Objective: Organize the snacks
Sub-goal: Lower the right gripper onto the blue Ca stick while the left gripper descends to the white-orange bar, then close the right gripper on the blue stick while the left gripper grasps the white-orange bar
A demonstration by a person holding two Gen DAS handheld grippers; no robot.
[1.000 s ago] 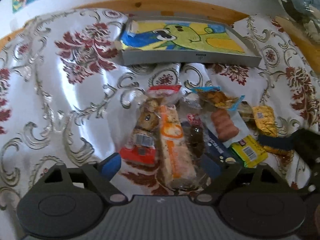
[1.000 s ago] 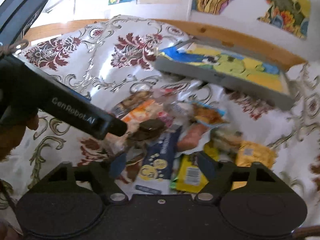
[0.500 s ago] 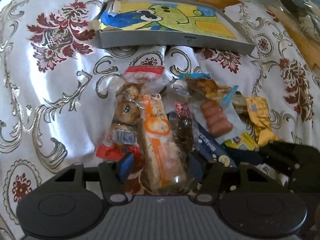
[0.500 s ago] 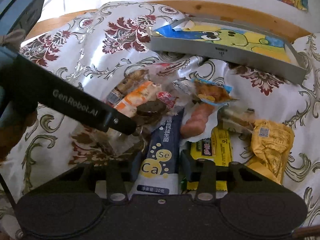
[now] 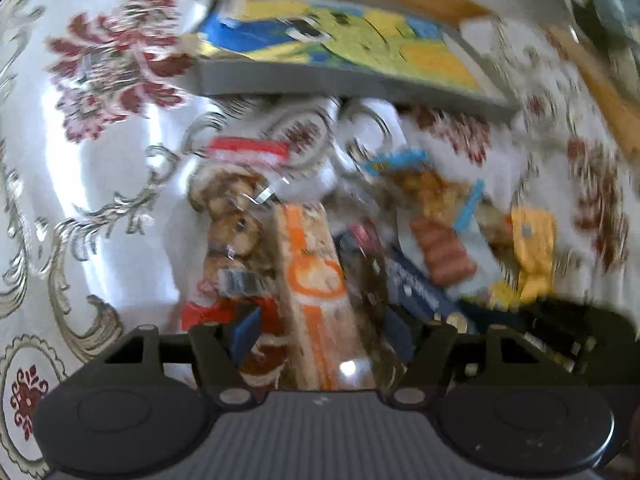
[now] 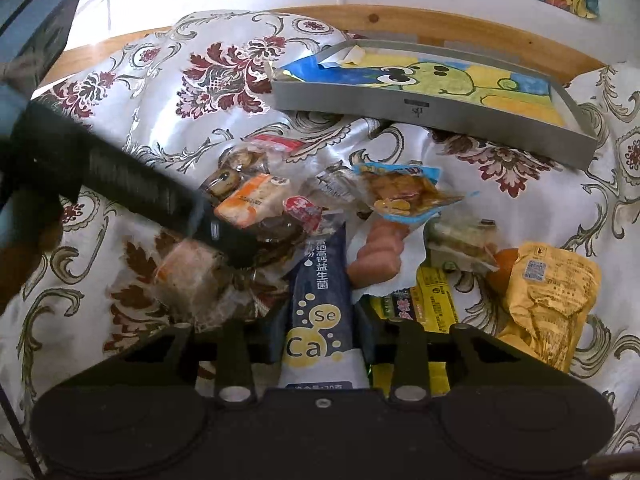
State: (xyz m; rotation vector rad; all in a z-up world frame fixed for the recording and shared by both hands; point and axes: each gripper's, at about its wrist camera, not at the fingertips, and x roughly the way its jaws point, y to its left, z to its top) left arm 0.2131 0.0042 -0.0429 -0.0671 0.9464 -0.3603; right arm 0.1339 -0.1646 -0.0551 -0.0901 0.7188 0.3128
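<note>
1. The right gripper (image 6: 322, 330) pinches a dark blue sachet (image 6: 320, 300) in the snack pile at the middle of the cloth-covered tabletop (image 6: 132, 128).
2. The left gripper (image 5: 320, 332) closes on an orange-printed clear packet (image 5: 316, 276).
3. A grey tray (image 6: 436, 112) sits toward the far edge.

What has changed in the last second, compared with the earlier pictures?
The right gripper came down and shut its jaws on the dark blue packet. The left gripper moved forward and narrowed its jaws around the orange-striped clear packet; whether it grips yet is unclear. The grey tray and the other snacks, such as the yellow pouch, stayed in place.
</note>
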